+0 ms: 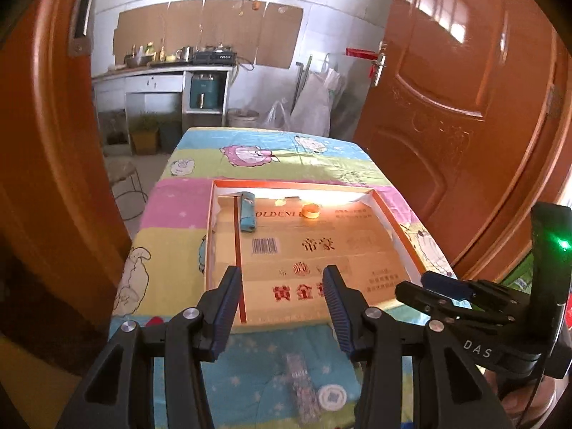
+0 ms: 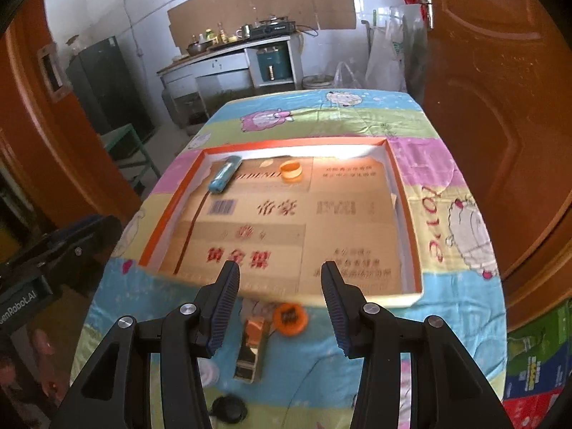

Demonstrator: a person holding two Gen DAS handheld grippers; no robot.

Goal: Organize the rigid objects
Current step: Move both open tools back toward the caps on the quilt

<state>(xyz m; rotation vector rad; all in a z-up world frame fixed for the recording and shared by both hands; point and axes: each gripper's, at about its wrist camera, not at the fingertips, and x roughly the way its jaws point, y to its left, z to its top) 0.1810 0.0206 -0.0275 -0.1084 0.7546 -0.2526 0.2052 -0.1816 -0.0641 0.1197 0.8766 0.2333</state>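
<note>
Both claws spread, empty. Gold rectangular box point(image 2: 250, 352) lies on counter point(image 2: 464, 304) at 6 o'clock of right claw point(image 2: 280, 307), just short of tray point(image 2: 405, 211), long axis 12–6. Right nearer than left claw point(image 1: 280, 312). Orange disc point(image 2: 290, 316) beside box.

In the tray point(image 2: 405, 193) on the table point(image 2: 461, 307), the lighter point(image 2: 224, 173) lies left of the tape roll point(image 2: 291, 171).
</note>
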